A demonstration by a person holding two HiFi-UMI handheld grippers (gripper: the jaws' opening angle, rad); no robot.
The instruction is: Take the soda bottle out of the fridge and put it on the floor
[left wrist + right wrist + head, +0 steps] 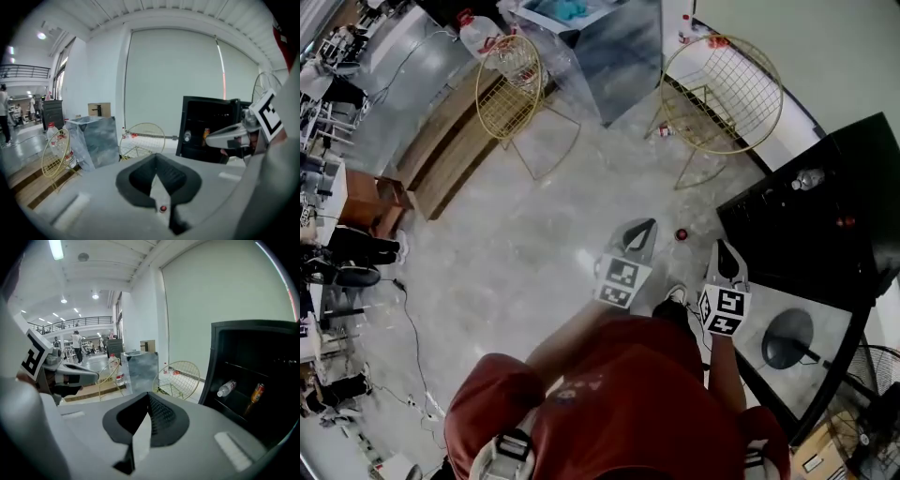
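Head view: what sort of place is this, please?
Probably a large open workshop or lab hall, not a home: a polished grey floor, a railed mezzanine under high ceiling lights, and an open black fridge standing near gold wire chairs.

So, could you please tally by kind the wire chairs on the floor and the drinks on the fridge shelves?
Wire chairs: 2
Plastic bottle: 1
Orange can: 1
Total: 4
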